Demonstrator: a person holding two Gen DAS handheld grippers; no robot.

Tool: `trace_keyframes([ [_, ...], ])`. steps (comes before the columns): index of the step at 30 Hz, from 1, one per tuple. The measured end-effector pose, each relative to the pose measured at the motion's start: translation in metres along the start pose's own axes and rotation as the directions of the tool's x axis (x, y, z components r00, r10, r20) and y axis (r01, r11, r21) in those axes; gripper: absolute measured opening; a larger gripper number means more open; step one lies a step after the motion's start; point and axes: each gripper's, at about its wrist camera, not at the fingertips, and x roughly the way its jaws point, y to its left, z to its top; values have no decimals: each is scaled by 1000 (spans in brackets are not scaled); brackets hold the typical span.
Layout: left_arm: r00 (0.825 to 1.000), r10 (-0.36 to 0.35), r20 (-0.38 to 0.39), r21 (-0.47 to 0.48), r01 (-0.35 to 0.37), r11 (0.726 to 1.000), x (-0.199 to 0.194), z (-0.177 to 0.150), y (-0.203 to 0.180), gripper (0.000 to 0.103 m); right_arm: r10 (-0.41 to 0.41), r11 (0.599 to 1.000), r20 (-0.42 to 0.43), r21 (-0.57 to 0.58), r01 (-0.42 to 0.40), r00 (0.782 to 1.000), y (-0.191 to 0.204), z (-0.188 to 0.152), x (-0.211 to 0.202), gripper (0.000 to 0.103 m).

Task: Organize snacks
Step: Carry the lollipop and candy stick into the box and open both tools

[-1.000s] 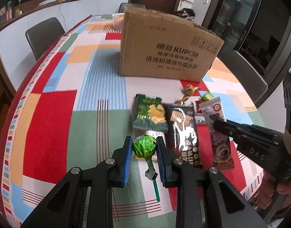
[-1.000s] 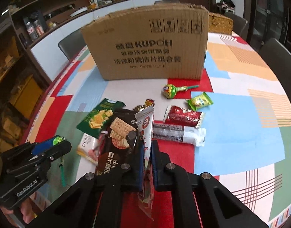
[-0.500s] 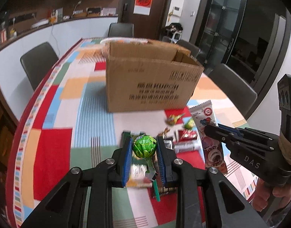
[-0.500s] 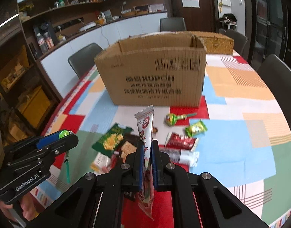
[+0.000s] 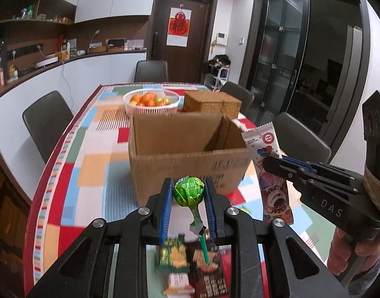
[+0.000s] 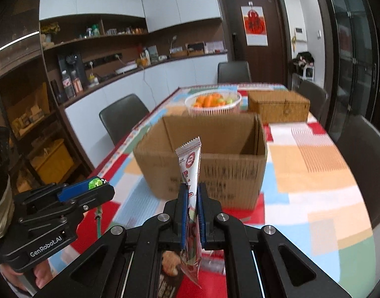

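Green lollipop (image 5: 189, 193) clamped in left gripper (image 5: 188, 196), pink packet (image 6: 190, 171) pinched in right gripper (image 6: 190, 200). Both now lifted off table (image 5: 65, 173), box (image 5: 187, 156) opening seen ahead; drop-in likely next.

Open cardboard box (image 5: 190, 159) stands mid-table (image 5: 90, 173); fruit basket (image 5: 151, 101) behind it to the left, wicker case (image 5: 212, 103) behind it to the right. Lollipop (image 5: 189, 193) between left gripper (image 5: 188, 196) pads, sachet (image 6: 190, 173) upright between right gripper (image 6: 190, 198) pads, both before the box's near wall, sachet right of lollipop. Snack packets (image 5: 190, 268) lie on the table below the left gripper.
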Motion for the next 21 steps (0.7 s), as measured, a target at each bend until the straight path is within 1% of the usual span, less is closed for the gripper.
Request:
trace_keyframes([
  [4, 1000, -18, 16, -3, 18, 1000, 8, 24, 3, 25, 4, 1000, 41, -7, -3, 999, -2, 23, 4, 9],
  [7, 999, -13, 32, 5, 13, 1000, 13, 41, 3, 25, 8, 1000, 69, -11, -8, 998, -3, 40, 7, 9],
  [12, 999, -21, 44, 6, 20, 1000, 27, 68, 6, 25, -11, 1000, 112, -6, 11, 994, -9, 66, 16, 9],
  [17, 999, -15, 30, -3, 15, 1000, 51, 92, 15, 25, -20, 1000, 112, -2, 20, 993, -14, 86, 33, 9],
  [21, 1000, -4, 9, -13, 5, 1000, 70, 102, 23, 25, -26, 1000, 102, -8, 27, 994, -18, 98, 48, 9],
])
